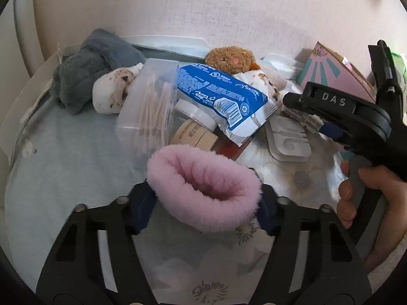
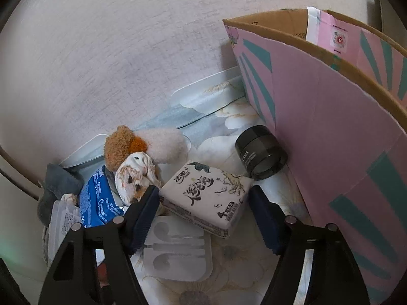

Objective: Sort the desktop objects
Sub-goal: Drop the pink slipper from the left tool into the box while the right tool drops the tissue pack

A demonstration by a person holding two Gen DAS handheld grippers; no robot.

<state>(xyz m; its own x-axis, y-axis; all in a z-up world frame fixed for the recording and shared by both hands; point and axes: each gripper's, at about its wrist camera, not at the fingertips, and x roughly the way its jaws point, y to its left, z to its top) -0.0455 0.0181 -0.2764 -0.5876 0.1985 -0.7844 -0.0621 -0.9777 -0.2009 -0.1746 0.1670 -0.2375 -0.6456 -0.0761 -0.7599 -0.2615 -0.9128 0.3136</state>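
Note:
My left gripper is shut on a pink fluffy ring; its dark blue pads press the ring's left and right sides just above the flowered cloth. My right gripper is shut on a white tissue pack with black calligraphy, the pads touching its left and right corners. The pack lies partly over a white earbud tray. In the left wrist view the right gripper reaches in from the right, with a hand on its grip.
Behind the ring lies a pile: blue packet, clear cotton-swab box, round tins, brown plush toy, grey cloth, stained white cloth. A black jar lies by the open pink carton at the right.

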